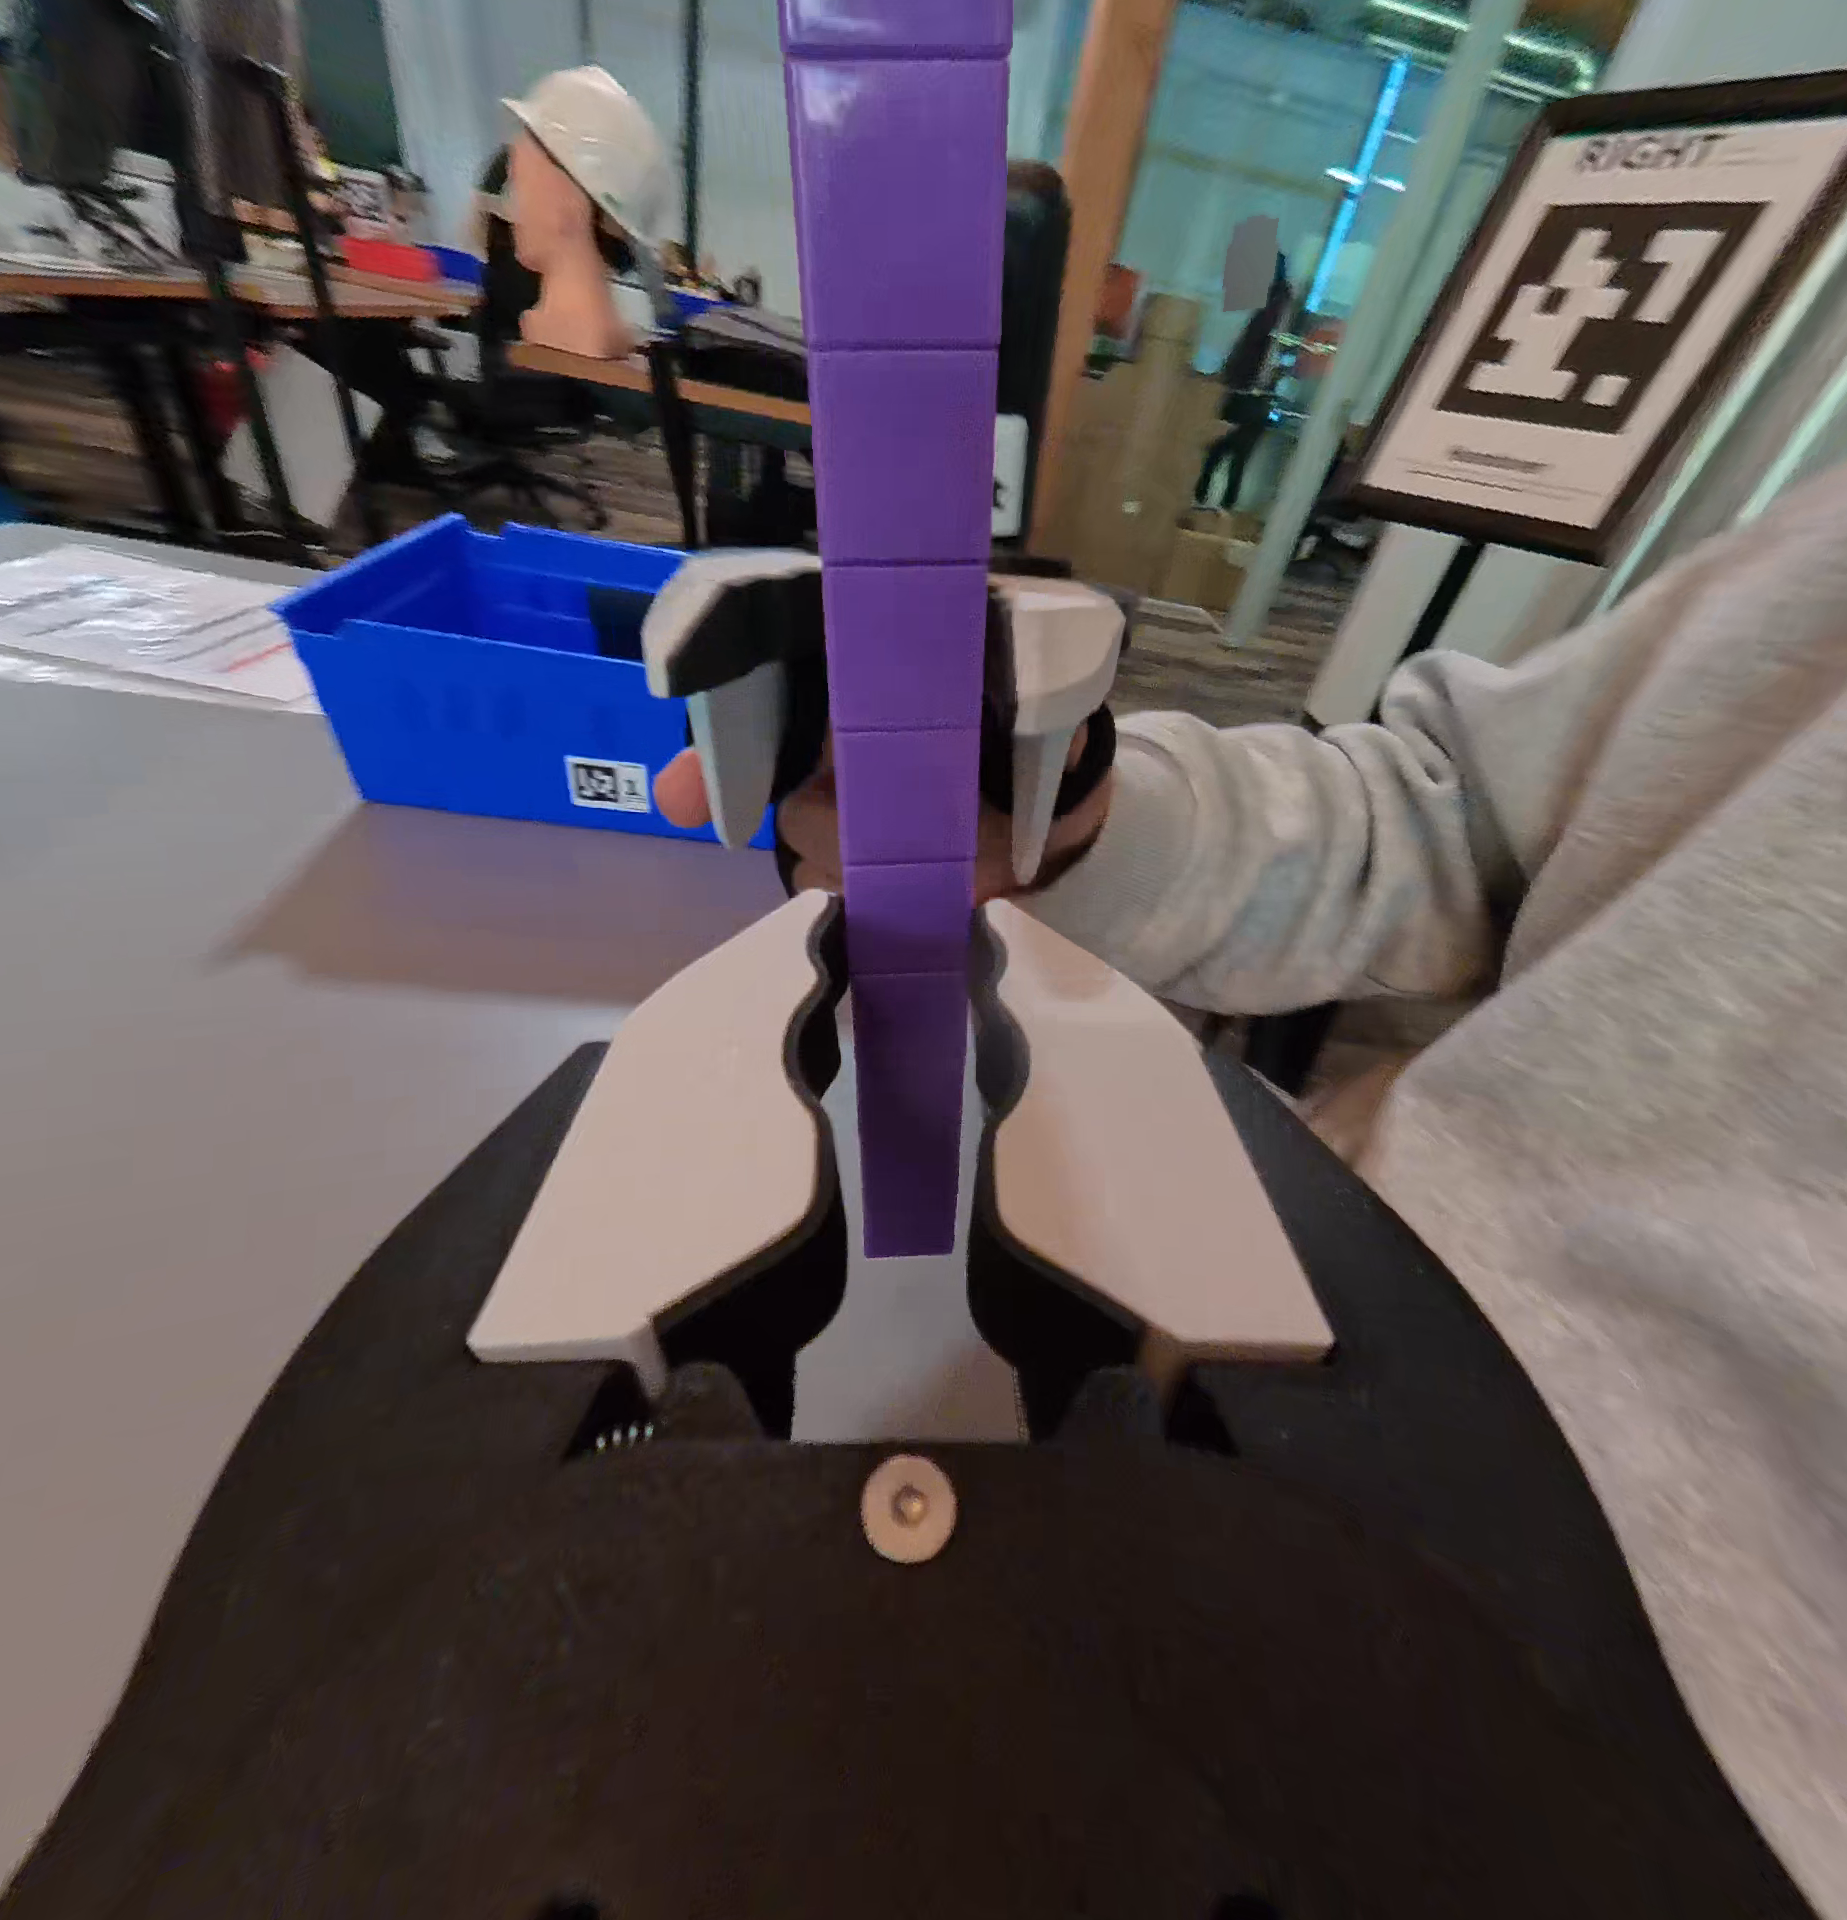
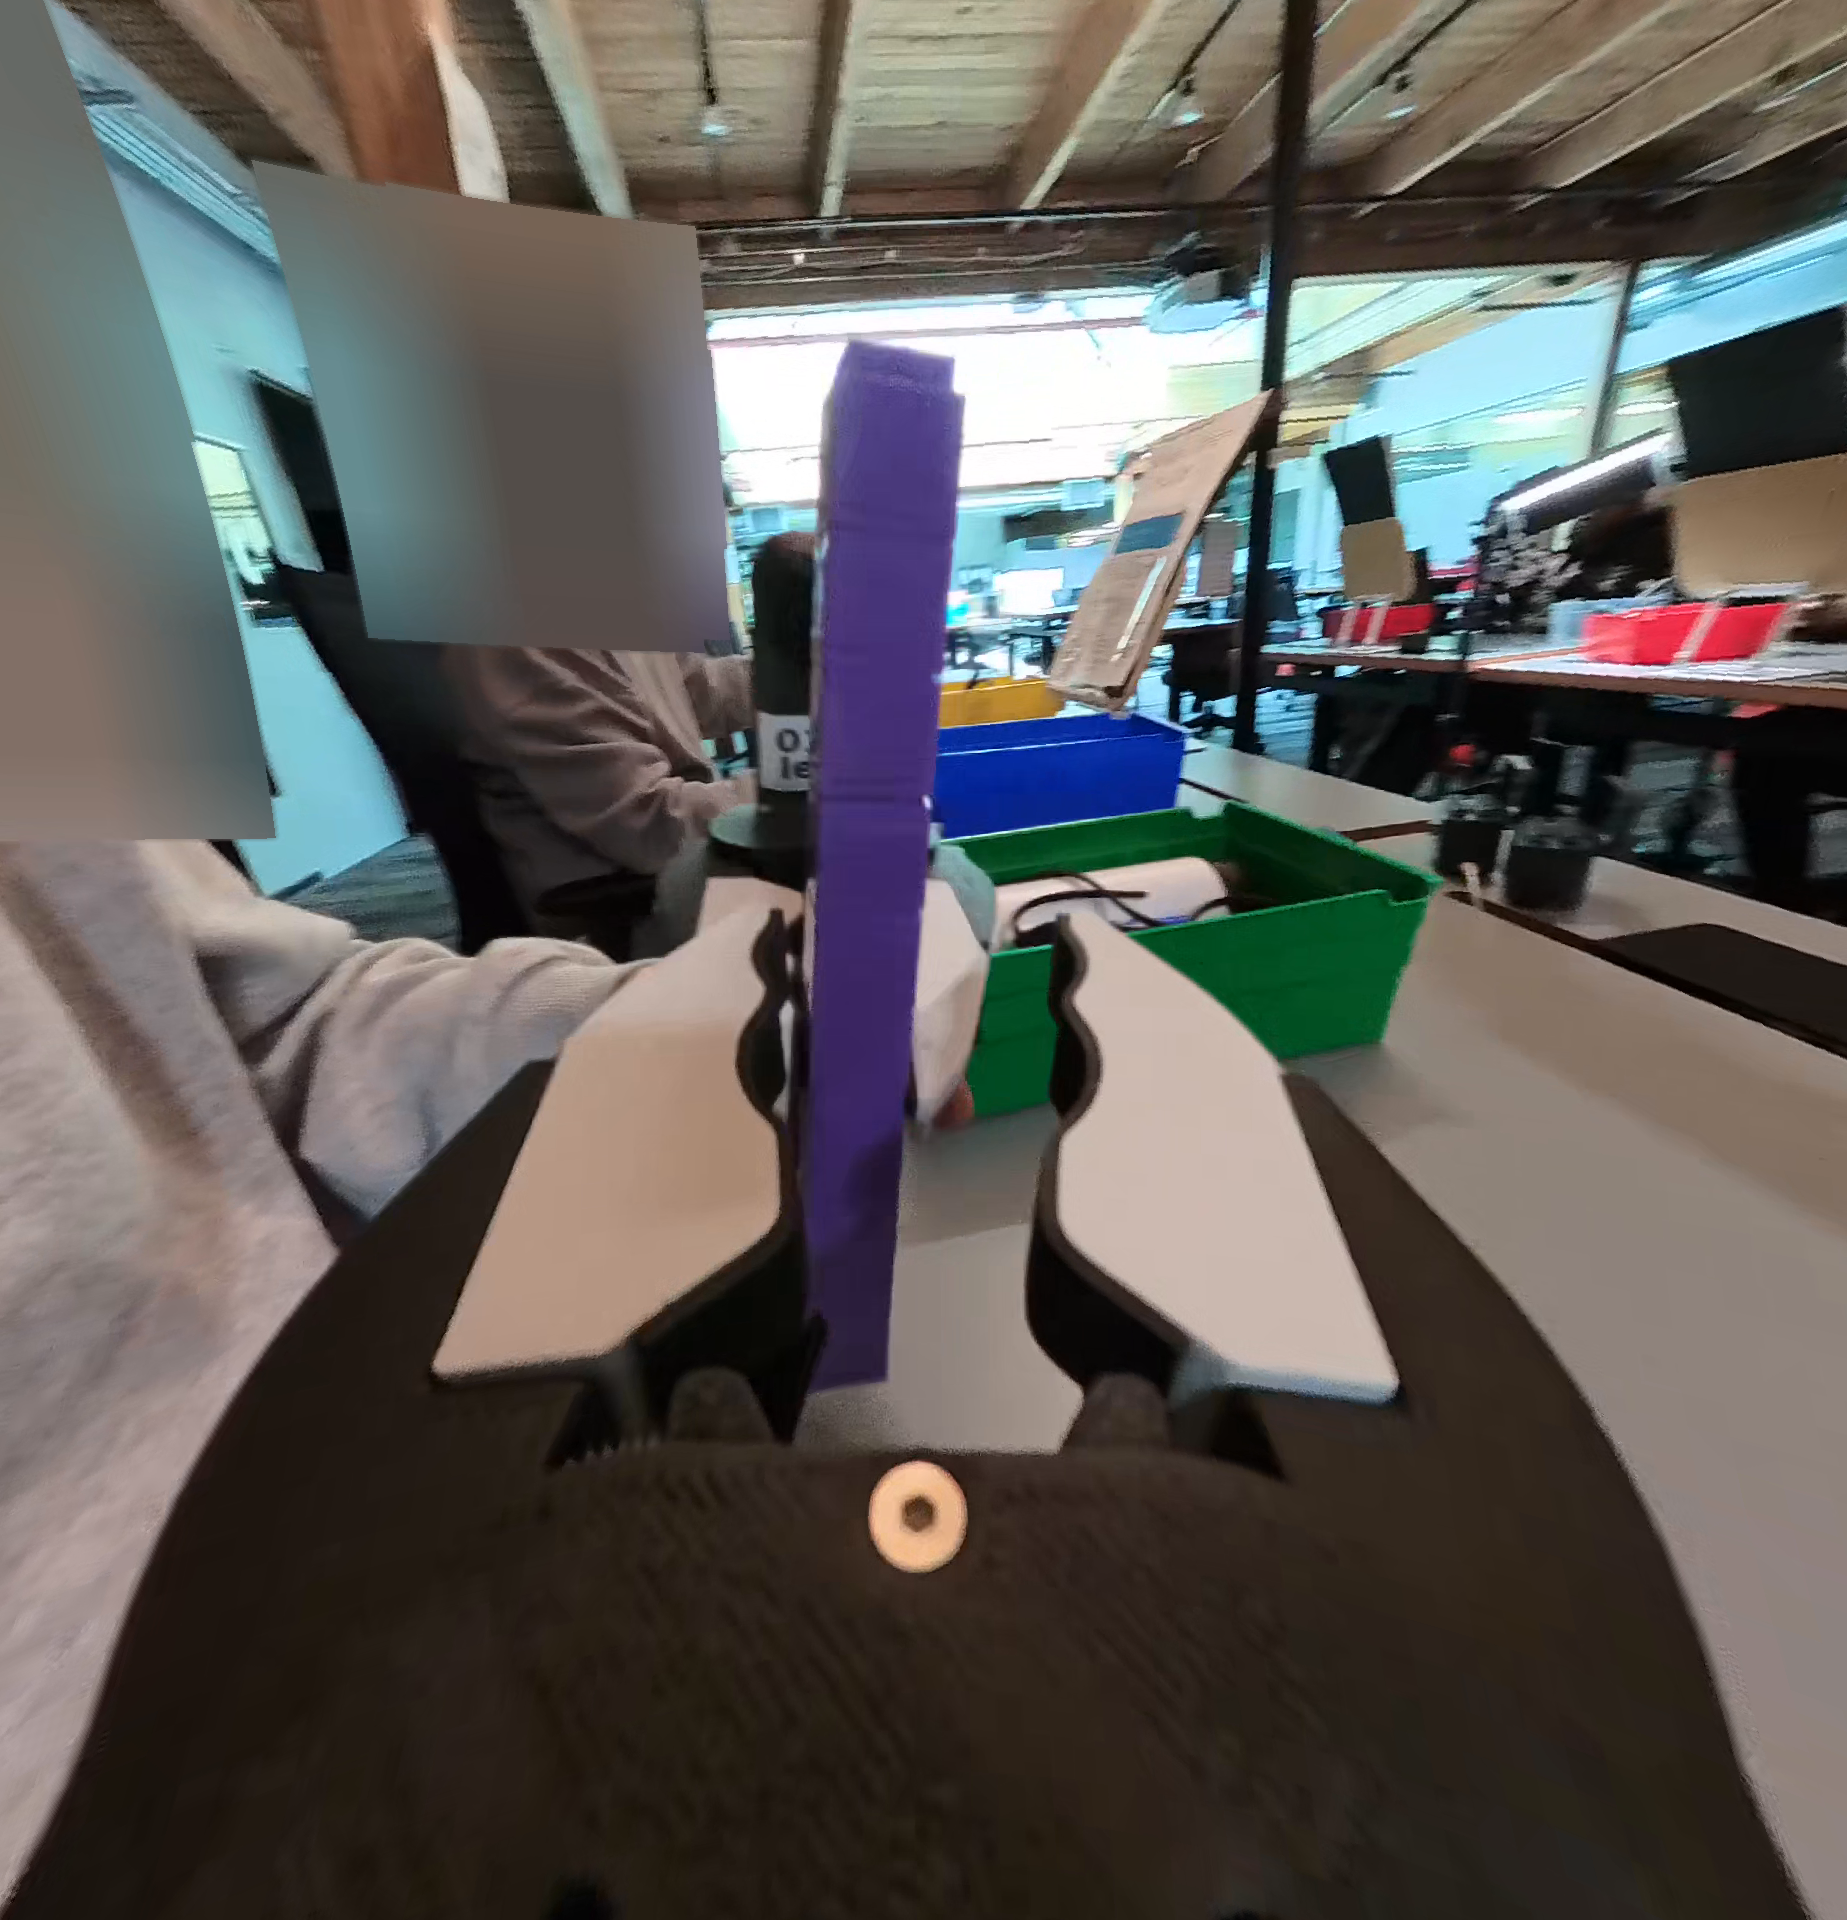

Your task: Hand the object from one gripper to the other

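Two grippers on one purple bar (image 1: 903, 665), upright toward twelve o'clock for the handover: left gripper (image 1: 906, 925) pinching its base, right gripper (image 2: 919, 945) spread around it, seemingly not yet clamped.

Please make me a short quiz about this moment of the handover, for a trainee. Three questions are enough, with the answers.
1. True or false: the right gripper presses both fingers on the purple bar.
2. The bin just beyond the right gripper is: A white, B green, C black.
3. Fill in: the left gripper is ____ on the purple bar.

Key:
1. False. One finger stands clear of the bar, so the right gripper is open.
2. B.
3. shut.
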Motion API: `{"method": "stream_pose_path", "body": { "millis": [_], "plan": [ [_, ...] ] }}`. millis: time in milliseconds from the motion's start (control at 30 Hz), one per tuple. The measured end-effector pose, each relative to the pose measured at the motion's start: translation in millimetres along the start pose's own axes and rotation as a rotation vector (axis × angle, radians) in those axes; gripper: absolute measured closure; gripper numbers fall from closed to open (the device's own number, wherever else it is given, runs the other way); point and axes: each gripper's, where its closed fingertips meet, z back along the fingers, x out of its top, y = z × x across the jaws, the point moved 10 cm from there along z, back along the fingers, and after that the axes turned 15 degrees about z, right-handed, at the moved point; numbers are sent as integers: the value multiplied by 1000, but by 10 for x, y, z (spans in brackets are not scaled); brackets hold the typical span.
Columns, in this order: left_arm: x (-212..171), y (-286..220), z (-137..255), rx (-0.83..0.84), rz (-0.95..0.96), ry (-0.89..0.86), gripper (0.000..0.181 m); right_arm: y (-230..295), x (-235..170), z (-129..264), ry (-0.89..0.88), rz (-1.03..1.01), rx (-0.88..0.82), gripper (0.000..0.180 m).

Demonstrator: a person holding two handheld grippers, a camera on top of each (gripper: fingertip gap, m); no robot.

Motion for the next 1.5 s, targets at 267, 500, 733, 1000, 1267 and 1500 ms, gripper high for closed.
{"method": "stream_pose_path", "body": {
  "millis": [267, 500, 733, 1000, 1267, 1500],
  "plan": [
    [-43, -14, -41, -80, 21, 9, 158, 89, 42, -87, 41, -46, 100, 132],
    [-21, -37, -31, -92, 18, 0, 158, 88, -6, -95, 79, -59, 113, 140],
    [-9, -21, -10, -86, 32, -12, 158, 123, -13, -110, 106, -30, 120, 157],
    [3, -2, -14, -83, 52, -69, 153, 124, 19, -88, 108, 20, 79, 157],
    [-38, 157, 55, 23, 90, -117, 132, -14, 200, 78, 137, 20, 5, 157],
    [-142, 352, 115, 63, 181, -152, 135, -292, 798, 642, 233, 89, -256, 157]
  ]
}}
